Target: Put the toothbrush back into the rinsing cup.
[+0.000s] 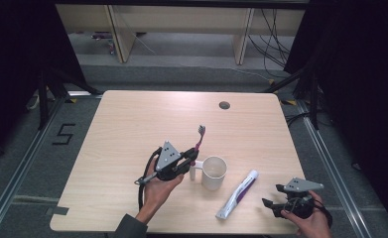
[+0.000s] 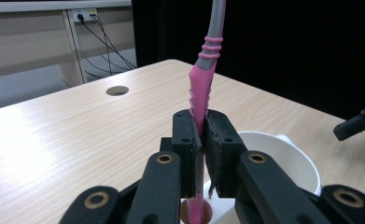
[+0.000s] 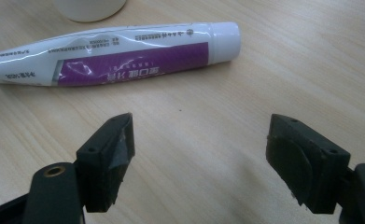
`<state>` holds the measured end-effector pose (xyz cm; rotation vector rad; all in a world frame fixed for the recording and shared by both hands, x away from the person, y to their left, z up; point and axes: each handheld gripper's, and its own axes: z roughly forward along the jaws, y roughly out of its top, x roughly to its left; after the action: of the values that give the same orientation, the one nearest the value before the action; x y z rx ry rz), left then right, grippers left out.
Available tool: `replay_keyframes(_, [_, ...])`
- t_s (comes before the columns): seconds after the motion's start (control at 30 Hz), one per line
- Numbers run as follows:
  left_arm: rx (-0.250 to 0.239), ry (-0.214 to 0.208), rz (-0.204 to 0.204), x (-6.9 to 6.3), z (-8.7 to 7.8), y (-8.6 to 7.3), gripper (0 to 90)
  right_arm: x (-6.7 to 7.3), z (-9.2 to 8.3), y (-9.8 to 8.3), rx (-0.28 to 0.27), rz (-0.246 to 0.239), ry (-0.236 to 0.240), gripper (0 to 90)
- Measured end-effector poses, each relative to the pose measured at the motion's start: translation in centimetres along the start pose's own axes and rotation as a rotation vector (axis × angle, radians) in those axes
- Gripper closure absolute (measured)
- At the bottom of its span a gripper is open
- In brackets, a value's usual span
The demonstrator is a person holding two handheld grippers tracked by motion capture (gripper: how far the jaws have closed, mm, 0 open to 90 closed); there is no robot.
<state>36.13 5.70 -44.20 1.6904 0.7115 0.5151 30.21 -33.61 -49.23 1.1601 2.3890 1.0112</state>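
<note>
My left gripper (image 1: 190, 157) is shut on a pink and grey toothbrush (image 1: 199, 139), whose bristle end points up and away over the table. In the left gripper view the pads clamp the pink handle (image 2: 200, 95), and the white mug (image 2: 283, 158) stands just behind the jaws. That white mug (image 1: 214, 172) sits right of the left gripper. A white and purple toothpaste tube (image 1: 238, 194) lies on the table between the mug and my right gripper (image 1: 273, 195). In the right gripper view the jaws stand wide apart (image 3: 201, 144) with bare table between them, the tube (image 3: 124, 53) lying beyond.
The light wood table (image 1: 132, 129) has a round cable hole (image 1: 224, 105) near its far edge. Beyond the table stand desk legs and loose cables on the floor. Dark curtains close in on both sides.
</note>
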Motion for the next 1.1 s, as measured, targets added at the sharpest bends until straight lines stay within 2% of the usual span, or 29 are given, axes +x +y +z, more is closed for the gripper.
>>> replay_keyframes(0.53, [0.065,-0.007,0.013,-0.1,-0.1,-1.6,78.2,0.1,0.0,0.0,0.010,0.013,0.000,24.6])
replay_keyframes(0.73, [0.075,-0.014,0.005,0.0,-0.1,-1.8,75.9,0.2,0.0,0.0,0.017,0.021,0.005,24.6])
replay_keyframes(0.83, [0.073,-0.025,-0.002,0.0,0.0,-2.0,73.5,0.1,0.0,0.0,0.008,0.009,0.001,24.5])
replay_keyframes(0.87, [0.085,-0.015,0.003,0.0,0.0,-1.9,71.3,0.2,0.0,0.0,0.013,0.017,0.003,24.6])
replay_keyframes(0.93, [0.085,0.005,-0.002,-0.1,0.0,-2.0,60.0,0.2,0.0,0.0,0.016,0.020,0.005,24.5])
replay_keyframes(0.97, [0.085,0.005,-0.006,0.0,0.0,-1.9,56.5,0.1,0.0,0.0,0.008,0.007,0.001,24.6])
replay_keyframes(1.1, [0.077,0.012,-0.024,0.2,-0.3,-1.8,44.3,0.2,0.0,0.0,0.017,0.021,0.005,24.5])
